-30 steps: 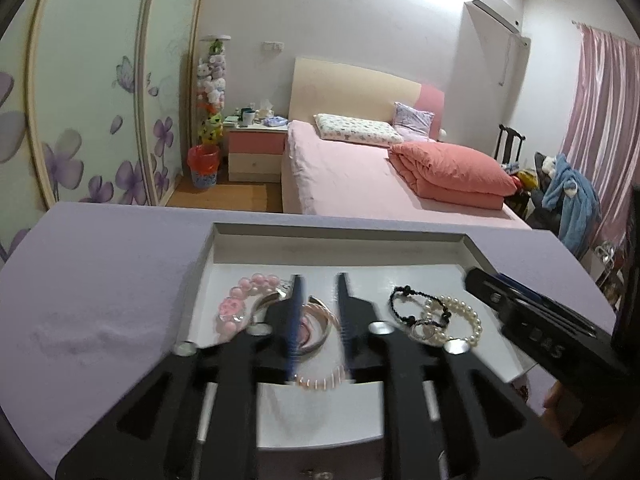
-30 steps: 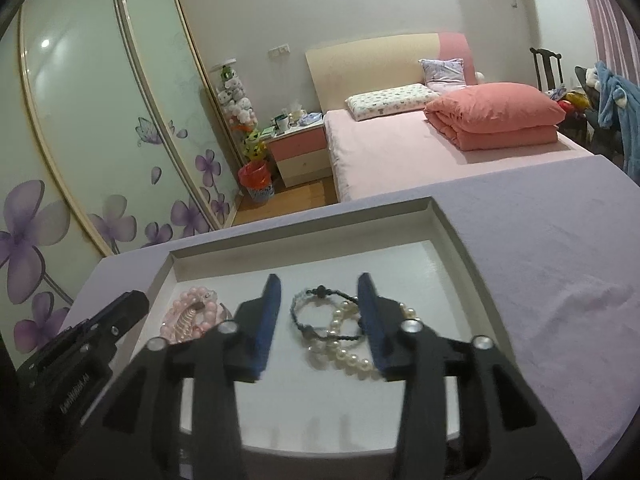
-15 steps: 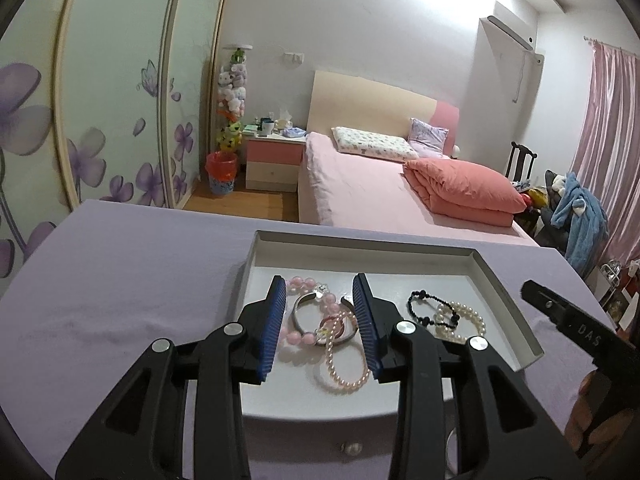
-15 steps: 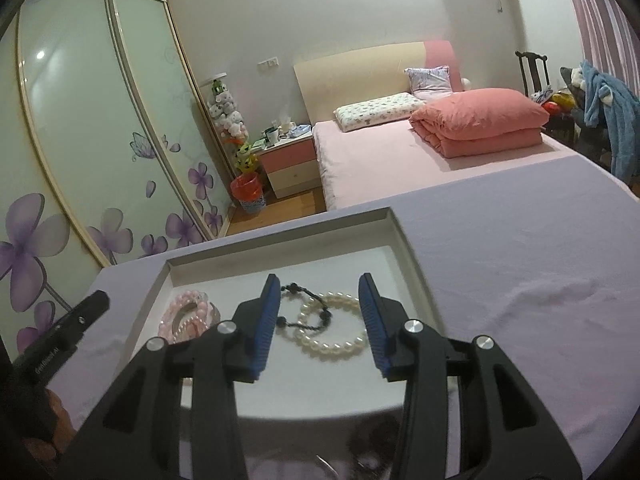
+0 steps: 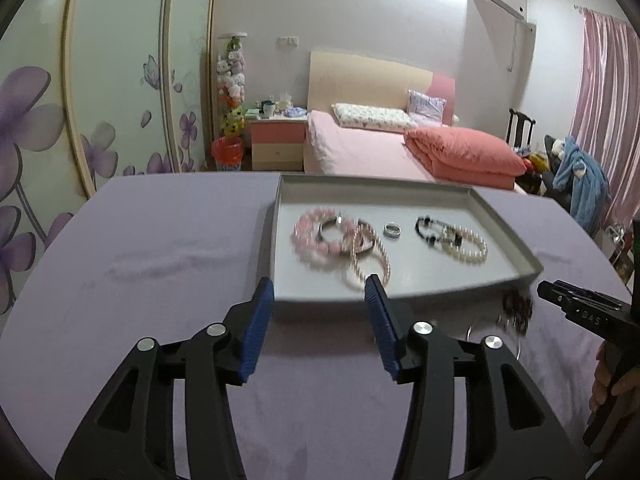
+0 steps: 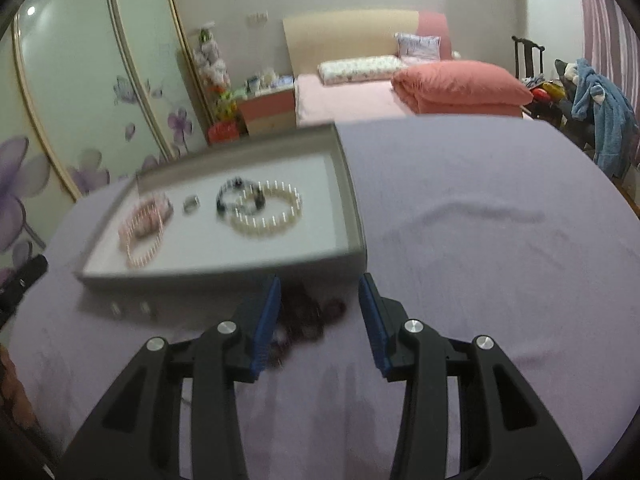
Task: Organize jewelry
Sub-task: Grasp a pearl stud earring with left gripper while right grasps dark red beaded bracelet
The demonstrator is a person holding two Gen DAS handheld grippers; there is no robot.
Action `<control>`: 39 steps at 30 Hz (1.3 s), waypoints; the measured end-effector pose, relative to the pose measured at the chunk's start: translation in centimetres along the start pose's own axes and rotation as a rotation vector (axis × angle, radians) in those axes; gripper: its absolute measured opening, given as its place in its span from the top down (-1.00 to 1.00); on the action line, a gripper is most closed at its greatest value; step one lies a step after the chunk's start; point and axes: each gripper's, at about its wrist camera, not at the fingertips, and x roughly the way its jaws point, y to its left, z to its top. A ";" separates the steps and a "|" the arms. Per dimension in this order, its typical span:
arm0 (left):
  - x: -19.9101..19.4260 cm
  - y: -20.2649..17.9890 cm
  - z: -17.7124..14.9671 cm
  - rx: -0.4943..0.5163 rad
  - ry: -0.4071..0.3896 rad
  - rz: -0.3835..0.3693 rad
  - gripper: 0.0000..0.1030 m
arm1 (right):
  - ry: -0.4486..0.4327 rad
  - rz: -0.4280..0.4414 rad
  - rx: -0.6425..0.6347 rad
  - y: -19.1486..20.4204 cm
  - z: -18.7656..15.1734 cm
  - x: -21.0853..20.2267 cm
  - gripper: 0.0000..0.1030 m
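on the purple cloth (image 5: 160,264), the left gripper (image 5: 320,300) has just been opening, nothing between its jaws. one grey tray (image 5: 516,240) holds six pieces: pink bead bracelet (image 5: 316,236), metal bangle (image 5: 362,240), pink pearl strand (image 5: 370,270), ring (image 5: 392,230), black bracelet (image 5: 430,232), white pearl bracelet (image 5: 468,246). right gripper (image 6: 318,312), lettered "das", hovers apart over blurred dark beads (image 6: 308,316).

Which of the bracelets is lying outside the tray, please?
The dark reddish bracelet on the purple cloth, just before the tray; all the others lie inside it.

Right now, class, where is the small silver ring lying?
The silver ring lies flat on the tray floor, near the middle, between the pink bead bracelets on its left and the black bead bracelet on its right.
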 end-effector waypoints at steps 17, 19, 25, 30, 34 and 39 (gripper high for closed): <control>0.7 -1.1 -3.1 0.046 0.086 -0.019 -0.06 | 0.103 -0.041 -0.165 2.1 -1.2 2.9 -0.28; 0.8 -1.1 -3.2 0.049 0.091 -0.023 -0.06 | 0.103 -0.042 -0.169 2.2 -0.8 3.2 -0.28; 1.1 -1.7 -3.4 0.071 0.109 -0.040 -0.06 | 0.091 -0.034 -0.184 2.4 -0.3 3.2 0.65; 1.4 -2.9 -3.6 0.104 0.126 -0.062 -0.06 | 0.087 -0.029 -0.147 1.9 -1.0 2.3 0.81; 2.2 -3.8 -3.7 0.126 0.151 -0.070 -0.06 | 0.086 -0.024 -0.129 1.5 -1.7 1.5 0.81; 3.8 -4.9 -3.7 0.133 0.200 -0.053 0.04 | 0.086 -0.017 -0.121 1.1 -2.0 1.3 0.81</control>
